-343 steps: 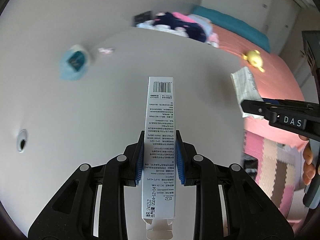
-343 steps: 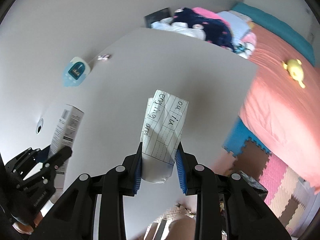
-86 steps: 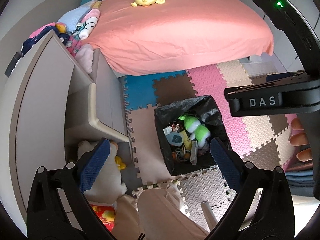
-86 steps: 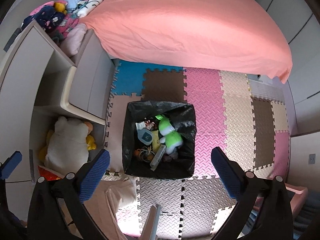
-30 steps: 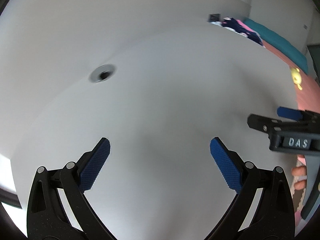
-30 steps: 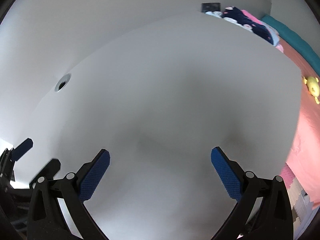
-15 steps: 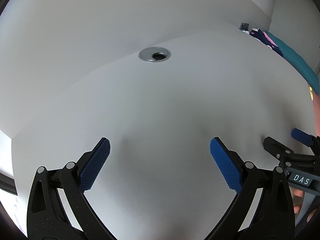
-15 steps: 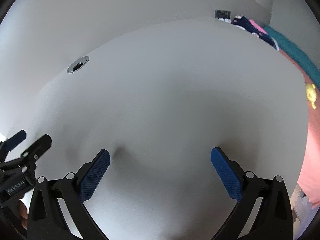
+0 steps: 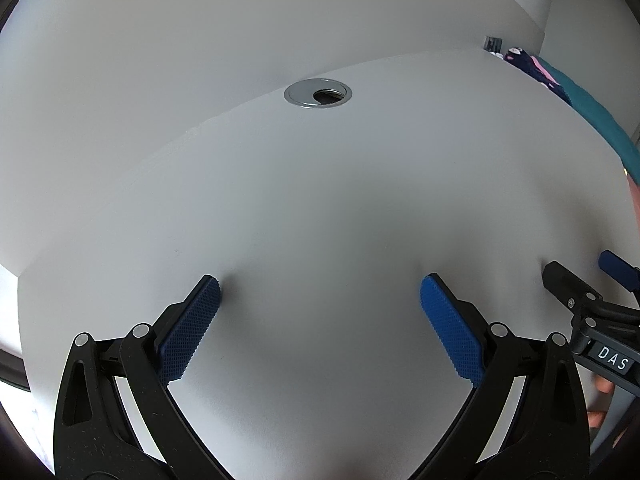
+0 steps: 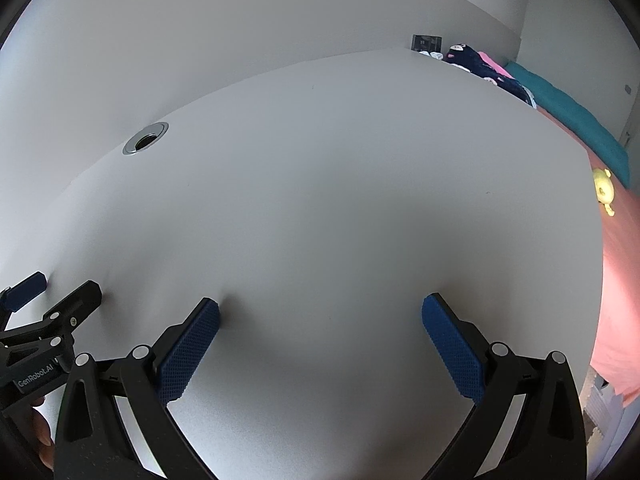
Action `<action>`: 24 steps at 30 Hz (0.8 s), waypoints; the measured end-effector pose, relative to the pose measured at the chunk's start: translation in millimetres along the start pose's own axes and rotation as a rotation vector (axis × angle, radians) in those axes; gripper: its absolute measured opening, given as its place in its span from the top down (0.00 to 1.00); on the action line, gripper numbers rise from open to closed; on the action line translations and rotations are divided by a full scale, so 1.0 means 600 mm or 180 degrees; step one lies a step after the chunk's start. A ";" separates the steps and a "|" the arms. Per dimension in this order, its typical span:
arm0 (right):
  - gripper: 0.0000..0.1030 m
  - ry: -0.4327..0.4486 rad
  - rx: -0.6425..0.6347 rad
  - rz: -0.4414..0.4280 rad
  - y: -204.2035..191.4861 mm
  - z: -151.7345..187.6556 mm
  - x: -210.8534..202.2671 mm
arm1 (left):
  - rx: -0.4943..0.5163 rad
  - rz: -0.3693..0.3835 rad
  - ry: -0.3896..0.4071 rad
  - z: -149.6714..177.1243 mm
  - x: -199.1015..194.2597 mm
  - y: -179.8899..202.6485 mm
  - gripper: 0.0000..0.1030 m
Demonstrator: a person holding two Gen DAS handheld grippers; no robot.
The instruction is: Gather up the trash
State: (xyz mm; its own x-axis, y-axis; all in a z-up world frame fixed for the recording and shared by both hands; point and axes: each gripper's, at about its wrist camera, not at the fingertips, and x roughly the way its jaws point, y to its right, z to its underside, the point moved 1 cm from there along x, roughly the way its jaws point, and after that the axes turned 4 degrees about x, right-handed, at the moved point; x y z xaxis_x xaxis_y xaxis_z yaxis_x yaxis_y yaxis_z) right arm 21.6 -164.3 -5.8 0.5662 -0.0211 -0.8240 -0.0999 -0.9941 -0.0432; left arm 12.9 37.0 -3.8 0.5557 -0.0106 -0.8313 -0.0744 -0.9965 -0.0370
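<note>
Left wrist view: the left gripper (image 9: 320, 292) sits low over the white bench (image 9: 360, 200), its blue-padded fingers (image 9: 188, 332) spread wide with nothing between them. Both tips lie close to the bench top, each with a soft shadow just ahead of it; whether they touch the surface cannot be told. A round silver cable grommet (image 9: 318, 94) is set into the bench near its far edge, by the pale wall (image 9: 200, 20). At the right edge the right gripper (image 9: 592, 292) comes into frame, its black body bearing a small plate that reads "DAS" (image 9: 612, 358); fingertips of the person's hand (image 9: 602, 384) show just below that plate.

In the right wrist view the right gripper's own fingers (image 10: 452, 344) are likewise held far apart and empty, near the bench surface. The left gripper appears at the lower left, with the words "GenRobot.AI" (image 10: 36, 376) printed on its side. The grommet lies further back to the left. Beyond the far end of the bench sits a heap of dark and pink clothes (image 10: 476, 64), then a bed (image 10: 620, 260) with a salmon-pink cover, a teal pillow (image 10: 572, 124) and a small yellow plush toy (image 10: 604, 190). A corner of foam floor mat (image 10: 600, 404) shows at the lower right.

No piece of trash can be seen on the bench in either view
</note>
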 end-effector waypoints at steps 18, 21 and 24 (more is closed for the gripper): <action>0.02 -0.0001 -0.0004 0.0002 0.000 0.002 -0.002 | 0.0007 0.0009 0.0003 -0.003 0.004 -0.003 0.06; 0.02 -0.0001 -0.0005 0.0002 0.000 0.002 -0.002 | 0.0006 0.0009 0.0003 -0.003 0.004 -0.003 0.06; 0.02 0.0000 -0.0005 0.0002 0.000 0.002 -0.002 | 0.0006 0.0008 0.0003 -0.003 0.004 -0.003 0.06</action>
State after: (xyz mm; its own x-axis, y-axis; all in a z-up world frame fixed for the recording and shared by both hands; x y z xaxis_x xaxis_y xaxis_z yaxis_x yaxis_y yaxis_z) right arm 19.8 -164.0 -5.6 0.5660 -0.0217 -0.8241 -0.0990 -0.9942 -0.0419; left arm 15.7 38.5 -4.8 0.5564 -0.0133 -0.8308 -0.0773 -0.9964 -0.0358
